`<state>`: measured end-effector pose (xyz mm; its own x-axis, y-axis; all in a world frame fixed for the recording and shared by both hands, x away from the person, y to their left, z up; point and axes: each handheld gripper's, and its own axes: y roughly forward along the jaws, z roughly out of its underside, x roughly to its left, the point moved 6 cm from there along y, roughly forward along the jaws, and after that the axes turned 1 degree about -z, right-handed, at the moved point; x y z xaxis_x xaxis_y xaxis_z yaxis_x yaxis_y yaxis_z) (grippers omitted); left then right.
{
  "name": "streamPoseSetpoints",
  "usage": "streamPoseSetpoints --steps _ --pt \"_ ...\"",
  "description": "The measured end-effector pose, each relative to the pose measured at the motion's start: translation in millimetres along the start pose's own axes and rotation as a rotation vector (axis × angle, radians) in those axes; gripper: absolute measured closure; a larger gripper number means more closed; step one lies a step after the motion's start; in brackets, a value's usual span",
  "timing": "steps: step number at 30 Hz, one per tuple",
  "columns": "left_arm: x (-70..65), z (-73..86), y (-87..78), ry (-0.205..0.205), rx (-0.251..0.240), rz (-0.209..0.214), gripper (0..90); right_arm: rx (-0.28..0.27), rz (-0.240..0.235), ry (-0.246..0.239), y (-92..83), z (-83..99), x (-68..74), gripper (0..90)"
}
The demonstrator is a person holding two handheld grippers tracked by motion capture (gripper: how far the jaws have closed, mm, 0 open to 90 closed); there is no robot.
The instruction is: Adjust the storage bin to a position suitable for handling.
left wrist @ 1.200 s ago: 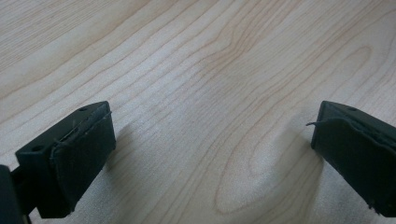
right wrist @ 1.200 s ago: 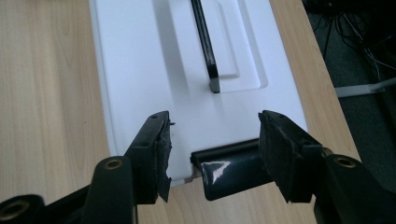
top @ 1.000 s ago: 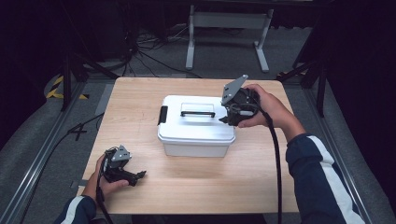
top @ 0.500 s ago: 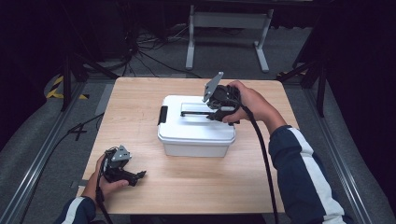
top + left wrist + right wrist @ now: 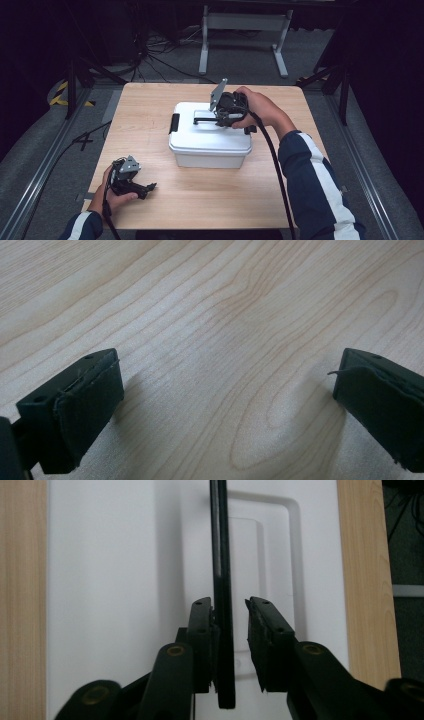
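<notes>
A light wooden table [image 5: 150, 100] was set on grey carpeted floor [image 5: 45, 150]. Behind it, a grey metal stand [image 5: 245, 22] and black cables [image 5: 160, 55] were seen in a dark room.

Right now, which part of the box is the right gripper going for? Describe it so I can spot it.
On the wooden table sits a white lidded box. Along the middle of its lid runs a thin black handle, standing up out of a shallow recess, between the right gripper jaws. Unlike the black side latch, it is on top.
</notes>
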<state>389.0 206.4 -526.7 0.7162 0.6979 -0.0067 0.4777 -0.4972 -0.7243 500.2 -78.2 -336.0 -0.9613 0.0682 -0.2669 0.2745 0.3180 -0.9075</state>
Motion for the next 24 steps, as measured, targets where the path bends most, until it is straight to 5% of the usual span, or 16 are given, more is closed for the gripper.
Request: streamPoseSetpoints --steps 8,24 --pt "-0.2 0.0 0.2 -0.004 -0.001 -0.001 0.2 -0.014 -0.014 -0.057 2.0 -8.1 6.8 83.4" --pt "-0.2 0.1 0.0 -0.008 0.003 -0.001 0.2 -0.046 0.018 -0.051 -1.6 -8.7 3.1 84.8"
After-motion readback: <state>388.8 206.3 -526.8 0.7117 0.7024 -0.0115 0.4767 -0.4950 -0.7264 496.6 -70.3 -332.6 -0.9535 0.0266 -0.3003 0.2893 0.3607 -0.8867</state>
